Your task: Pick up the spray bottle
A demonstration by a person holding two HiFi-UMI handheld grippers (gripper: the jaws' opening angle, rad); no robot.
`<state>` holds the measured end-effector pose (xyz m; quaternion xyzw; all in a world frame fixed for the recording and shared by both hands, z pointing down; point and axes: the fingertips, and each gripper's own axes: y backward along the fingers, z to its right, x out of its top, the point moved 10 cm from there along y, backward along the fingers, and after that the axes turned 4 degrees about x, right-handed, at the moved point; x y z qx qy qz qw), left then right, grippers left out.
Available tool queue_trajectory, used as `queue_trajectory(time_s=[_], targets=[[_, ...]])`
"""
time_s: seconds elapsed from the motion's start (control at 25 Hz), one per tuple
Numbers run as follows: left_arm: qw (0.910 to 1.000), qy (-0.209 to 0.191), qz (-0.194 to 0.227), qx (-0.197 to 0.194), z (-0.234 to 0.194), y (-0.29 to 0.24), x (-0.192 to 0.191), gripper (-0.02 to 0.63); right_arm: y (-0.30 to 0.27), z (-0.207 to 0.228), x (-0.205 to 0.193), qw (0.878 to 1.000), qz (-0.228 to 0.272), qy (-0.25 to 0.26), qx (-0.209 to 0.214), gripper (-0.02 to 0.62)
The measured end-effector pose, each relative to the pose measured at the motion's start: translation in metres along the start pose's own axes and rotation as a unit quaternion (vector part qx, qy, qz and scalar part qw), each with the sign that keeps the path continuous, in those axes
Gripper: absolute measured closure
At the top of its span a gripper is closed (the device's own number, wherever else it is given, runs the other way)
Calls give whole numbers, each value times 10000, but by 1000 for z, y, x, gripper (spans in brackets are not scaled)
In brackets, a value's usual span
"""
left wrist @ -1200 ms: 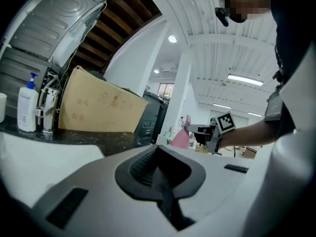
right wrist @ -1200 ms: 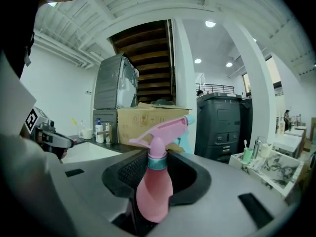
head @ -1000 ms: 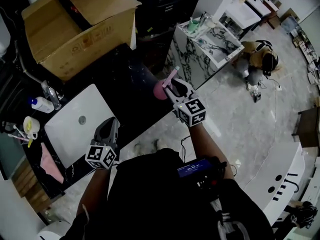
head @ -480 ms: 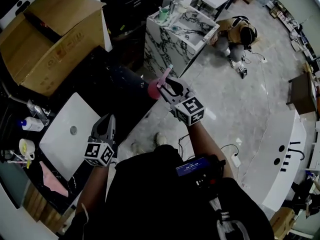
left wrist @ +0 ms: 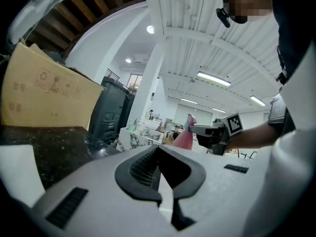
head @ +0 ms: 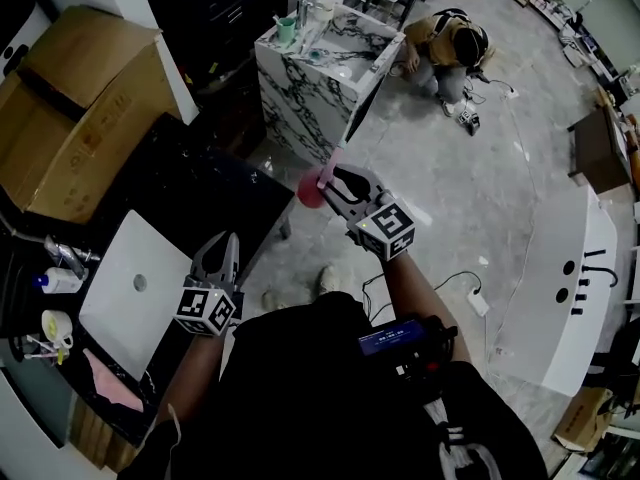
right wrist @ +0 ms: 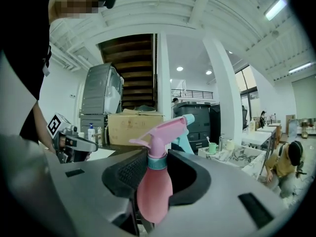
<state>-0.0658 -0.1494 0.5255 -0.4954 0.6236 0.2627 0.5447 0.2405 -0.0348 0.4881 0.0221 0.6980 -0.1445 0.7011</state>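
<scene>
The pink spray bottle (head: 313,190) with a pink trigger head hangs in the air, clear of the black counter (head: 200,193). My right gripper (head: 335,181) is shut on it. In the right gripper view the bottle (right wrist: 154,191) stands upright between the two dark pads, gripped at its neck and shoulder, nozzle pointing right. My left gripper (head: 226,243) hovers over the counter's front edge, shut and empty. In the left gripper view its jaws (left wrist: 158,149) meet with nothing between them, and the bottle (left wrist: 184,138) shows beyond, off to the right.
A large cardboard box (head: 70,118) sits on the counter's far left. A white basin (head: 125,288), a faucet with small bottles (head: 55,280) and a pink cloth (head: 110,393) lie near the left edge. A marble cabinet (head: 320,68) and a crouching person (head: 445,43) are ahead on the floor.
Both grippers have swung to the right, away from the counter. The bottle stays in the right gripper and now hangs over the floor. The box and basin have slid left in view.
</scene>
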Motion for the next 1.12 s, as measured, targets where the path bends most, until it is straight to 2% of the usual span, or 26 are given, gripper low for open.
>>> queue_trajectory(time_s=[0.6,1.12], targets=[[9989,-142,-218,-386,57,-62,-2,597,85,47,-29,9990,-71,-241,-365,449],[9979,-208,-327,-515,82,-87,-6,598,102,64,-43,9994,-136,-288,-138,449]])
